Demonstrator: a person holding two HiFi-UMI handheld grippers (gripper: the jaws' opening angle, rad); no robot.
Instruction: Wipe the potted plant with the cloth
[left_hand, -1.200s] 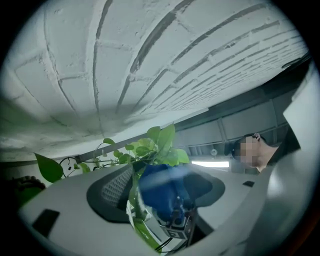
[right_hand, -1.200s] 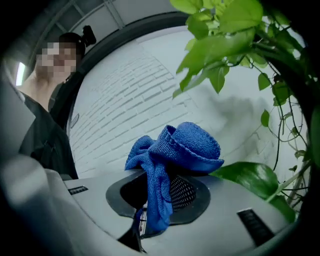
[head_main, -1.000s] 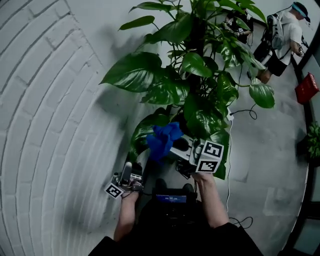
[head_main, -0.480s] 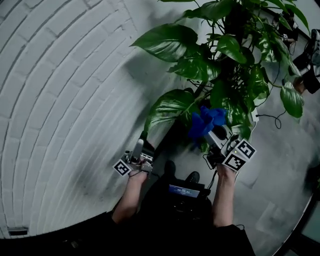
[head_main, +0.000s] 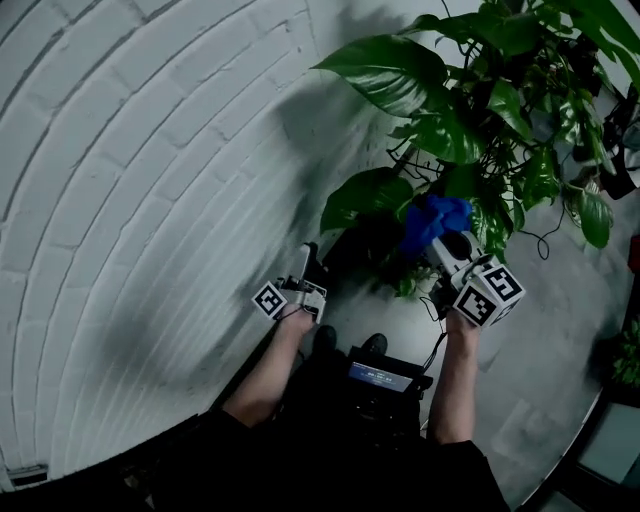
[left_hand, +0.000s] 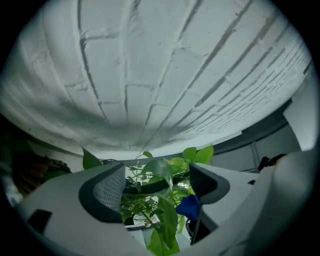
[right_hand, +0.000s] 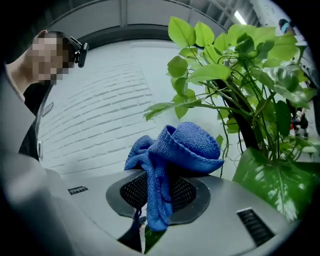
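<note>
Now your right gripper (head_main: 445, 240) is clamped on the blue cloth (head_main: 435, 216), close to the potted plant (head_main: 460, 130) at the floor's edge by the brick wall (head_main: 150, 170). Your left gripper (head_main: 305, 265) has just been opening its jaws and grips nothing. Steady that low leaf (head_main: 368, 195) from underneath with it, then wipe gently from stem to tip.

Our left gripper (left_hand: 157, 181) pointed toward twelve o'clock in the head view, its jaws just opened wide and gripping nothing. Our right gripper (right_hand: 160, 192), at three o'clock from it, pointed toward eleven, jaws clamped on the cloth (right_hand: 172, 147).
</note>
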